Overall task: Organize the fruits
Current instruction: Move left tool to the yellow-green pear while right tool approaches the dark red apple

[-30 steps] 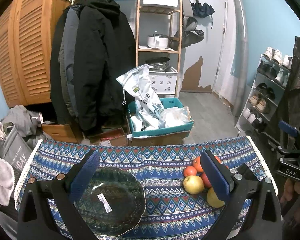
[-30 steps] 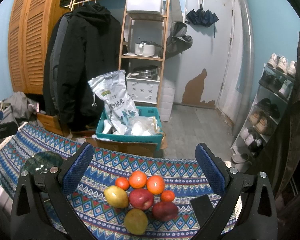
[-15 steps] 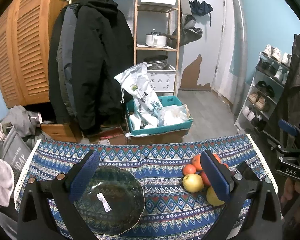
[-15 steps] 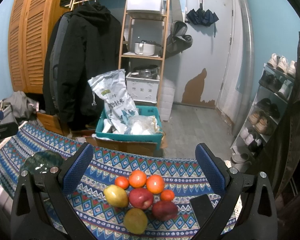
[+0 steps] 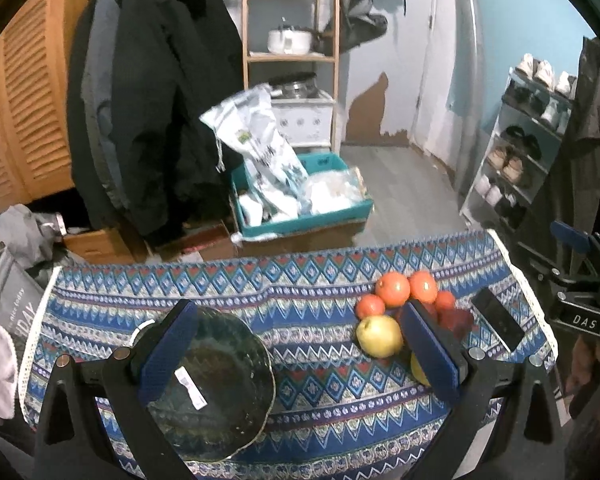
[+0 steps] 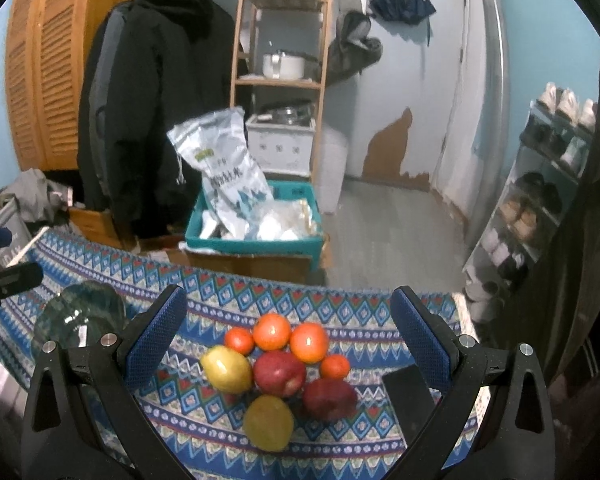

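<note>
Several fruits lie in a cluster on the patterned cloth: a yellow apple [image 6: 226,368], a red apple [image 6: 279,373], a darker red apple [image 6: 330,398], a yellow fruit [image 6: 268,422] and oranges [image 6: 274,331]. My right gripper [image 6: 292,344] hangs open above this cluster, holding nothing. A dark green glass plate [image 5: 216,384] sits left on the cloth, also seen as the plate [image 6: 80,314] in the right wrist view. My left gripper [image 5: 296,356] is open above the cloth, its left finger over the plate and its right finger hiding part of the fruit near the yellow apple [image 5: 379,335].
A black phone [image 6: 408,396] lies right of the fruit near the cloth's right edge. Beyond the table stand a teal crate [image 5: 300,216] with bags, hanging coats, a wooden shelf and a shoe rack [image 5: 516,160]. A person's hand [image 5: 588,376] holds the right tool.
Both views have tilted down and come closer to the table. The fruit and plate sit larger and higher in frame. Both grippers stay open.
</note>
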Tool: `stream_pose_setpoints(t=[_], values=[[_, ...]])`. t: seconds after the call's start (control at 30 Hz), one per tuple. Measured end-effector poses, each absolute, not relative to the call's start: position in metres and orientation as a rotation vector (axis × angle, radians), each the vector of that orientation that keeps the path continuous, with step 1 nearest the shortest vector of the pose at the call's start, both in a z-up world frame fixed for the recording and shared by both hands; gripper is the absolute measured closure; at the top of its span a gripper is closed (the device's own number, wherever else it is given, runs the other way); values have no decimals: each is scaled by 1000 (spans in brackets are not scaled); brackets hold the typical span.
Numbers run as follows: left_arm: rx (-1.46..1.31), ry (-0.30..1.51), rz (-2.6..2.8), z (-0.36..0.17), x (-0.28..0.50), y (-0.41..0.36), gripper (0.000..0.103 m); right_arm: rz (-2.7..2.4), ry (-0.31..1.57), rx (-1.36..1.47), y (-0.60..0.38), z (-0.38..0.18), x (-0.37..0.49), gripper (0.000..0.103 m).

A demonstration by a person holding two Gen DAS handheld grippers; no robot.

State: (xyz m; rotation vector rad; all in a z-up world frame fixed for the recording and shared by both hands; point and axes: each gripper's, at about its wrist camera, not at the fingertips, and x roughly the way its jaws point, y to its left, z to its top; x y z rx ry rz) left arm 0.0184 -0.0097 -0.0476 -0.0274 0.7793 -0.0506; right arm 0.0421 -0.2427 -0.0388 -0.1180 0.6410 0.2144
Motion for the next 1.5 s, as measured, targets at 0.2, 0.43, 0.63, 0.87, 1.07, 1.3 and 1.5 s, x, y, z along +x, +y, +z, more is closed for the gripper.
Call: stream_pose_setpoints(t=[0.2,0.43,0.63,0.87,1.07,1.3,1.5], values=[[-33,860,-78,-74,30,-19,1,173,731,-102,-257,-60,54,3],[1,925,-75,-104,44,-35,1,121,863,-60,-280,-97,72,3],[17,988,-70,-133,61,-50,1,88,961,-53,-292,-133,88,3],[-25,1062,-77,-163,83,-58,1,95,1069,-61,-298,-171,103,3],[-18,1120,-97,-191,98,-75,1,115,1141,-77,-300,-203,115,3],[4,1163,-126,-212,109,-92,1,140,1205,-57,-303,-229,125,8],[2,1192,-149,-224,119,-101,1,163,1249,-48,-303,-243,133,13]])
